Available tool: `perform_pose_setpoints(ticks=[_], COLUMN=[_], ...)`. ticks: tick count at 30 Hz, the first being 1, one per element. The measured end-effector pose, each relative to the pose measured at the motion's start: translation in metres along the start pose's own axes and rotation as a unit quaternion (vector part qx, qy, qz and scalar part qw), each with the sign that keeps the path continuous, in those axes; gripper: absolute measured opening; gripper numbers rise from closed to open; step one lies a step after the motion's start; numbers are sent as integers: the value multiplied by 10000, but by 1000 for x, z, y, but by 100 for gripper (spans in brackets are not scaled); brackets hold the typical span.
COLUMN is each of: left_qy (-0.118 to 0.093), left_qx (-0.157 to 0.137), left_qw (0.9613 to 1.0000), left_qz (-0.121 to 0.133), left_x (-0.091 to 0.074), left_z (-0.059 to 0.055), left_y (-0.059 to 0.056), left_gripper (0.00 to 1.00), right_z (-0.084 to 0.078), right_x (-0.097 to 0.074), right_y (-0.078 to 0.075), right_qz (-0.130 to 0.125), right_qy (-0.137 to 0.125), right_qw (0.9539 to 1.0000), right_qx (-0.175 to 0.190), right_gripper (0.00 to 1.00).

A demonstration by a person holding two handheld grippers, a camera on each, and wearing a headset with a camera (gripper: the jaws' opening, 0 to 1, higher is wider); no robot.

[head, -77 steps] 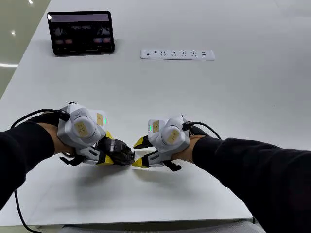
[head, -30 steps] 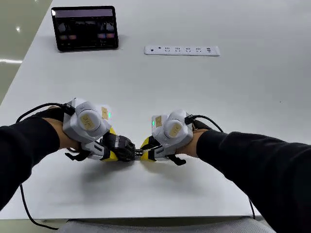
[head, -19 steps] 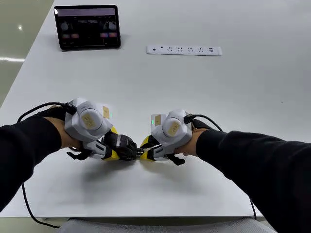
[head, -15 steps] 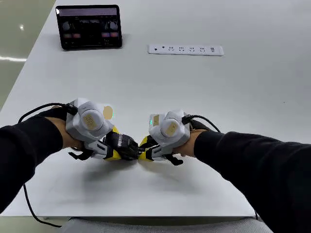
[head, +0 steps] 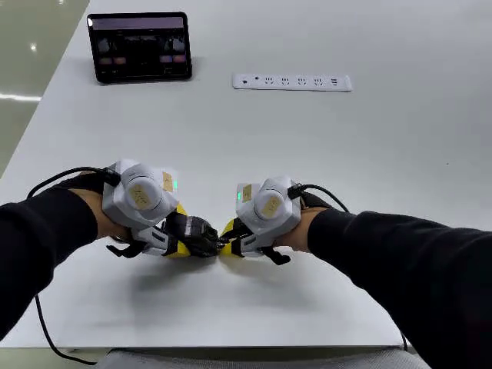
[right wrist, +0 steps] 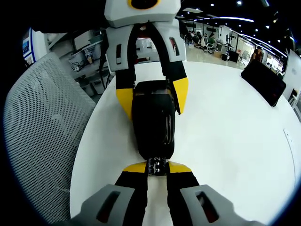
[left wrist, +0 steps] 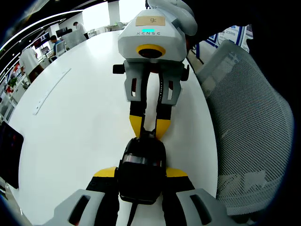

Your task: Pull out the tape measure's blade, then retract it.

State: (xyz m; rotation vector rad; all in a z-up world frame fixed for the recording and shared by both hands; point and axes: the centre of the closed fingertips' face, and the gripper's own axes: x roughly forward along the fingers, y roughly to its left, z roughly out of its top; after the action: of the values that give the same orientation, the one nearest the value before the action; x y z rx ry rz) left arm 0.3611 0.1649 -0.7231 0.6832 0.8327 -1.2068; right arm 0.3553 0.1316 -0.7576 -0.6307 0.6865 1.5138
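Two grippers meet nose to nose at the lower centre of the head view. The left gripper (head: 178,231) is clamped on the black body of the tape measure (head: 196,234), its yellow-tipped jaws pressed against the case's two sides. In the left gripper view the case (left wrist: 141,169) sits low in the middle of the frame, between those jaws. The right gripper (head: 225,238) faces it with its jaws drawn narrow, pinching the small metal end hook (right wrist: 156,165) at the case's mouth. No length of blade shows between hook and case. In the right gripper view the tape measure (right wrist: 154,122) fills the centre, with the left gripper (right wrist: 153,99) behind it. Both tools rest low over the white table (head: 346,154). At the upper left of the head view stands a dark tablet (head: 140,46), and a white power strip (head: 292,81) lies at the upper centre, well apart from the grippers. A mesh chair (left wrist: 249,117) shows at the right of the left gripper view.
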Motion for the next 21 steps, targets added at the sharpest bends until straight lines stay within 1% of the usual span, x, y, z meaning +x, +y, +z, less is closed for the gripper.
perform_pose_setpoints(ticks=[9,21], left_qy=[-16,-14], left_qx=[-47,-72], left_qw=[10000,10000], left_qz=[5,0], left_x=[0,0], left_z=[0,-1], left_y=[1,1], left_gripper=[31,31], right_z=[-9,-16], right_x=[-7,-13], right_y=[-2,-2], right_qz=[11,-10], right_qy=[67,128], right_qw=[10000,9999], right_qx=[9,38], right_gripper=[10,10])
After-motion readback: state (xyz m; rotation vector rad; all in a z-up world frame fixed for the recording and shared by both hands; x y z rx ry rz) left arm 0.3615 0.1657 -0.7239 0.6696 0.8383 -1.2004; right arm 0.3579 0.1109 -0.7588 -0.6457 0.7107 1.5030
